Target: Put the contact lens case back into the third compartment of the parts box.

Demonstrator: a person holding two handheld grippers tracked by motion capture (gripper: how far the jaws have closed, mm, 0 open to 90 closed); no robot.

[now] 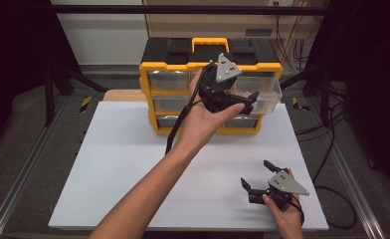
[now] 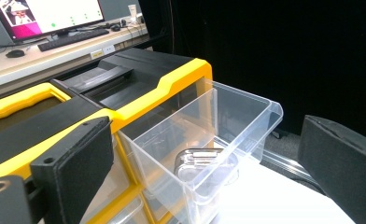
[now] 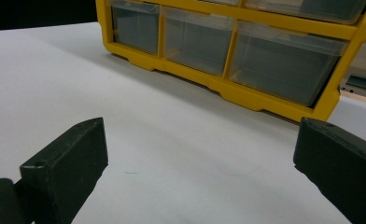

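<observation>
A yellow and black drawer organizer [image 1: 183,59] stands at the back of the white table [image 1: 133,164]. Its top right clear drawer [image 1: 268,92] is pulled out. In the left gripper view the clear drawer [image 2: 246,112] holds a small shiny clear-and-silver item [image 2: 200,161] on its floor. My left gripper [image 1: 250,101] hovers at the drawer's front, open, with nothing pressed between its pads [image 2: 73,158]. My right gripper [image 1: 255,173] rests low at the table's front right, open and empty. It faces the organizer's bottom row of drawers [image 3: 274,60].
The other organizer drawers are pushed in. A desk with a monitor [image 2: 45,14] and keyboard [image 2: 71,38] stands behind the organizer. Cables [image 1: 332,149] lie on the floor to the right, and black stand legs [image 1: 58,79] rise at the left.
</observation>
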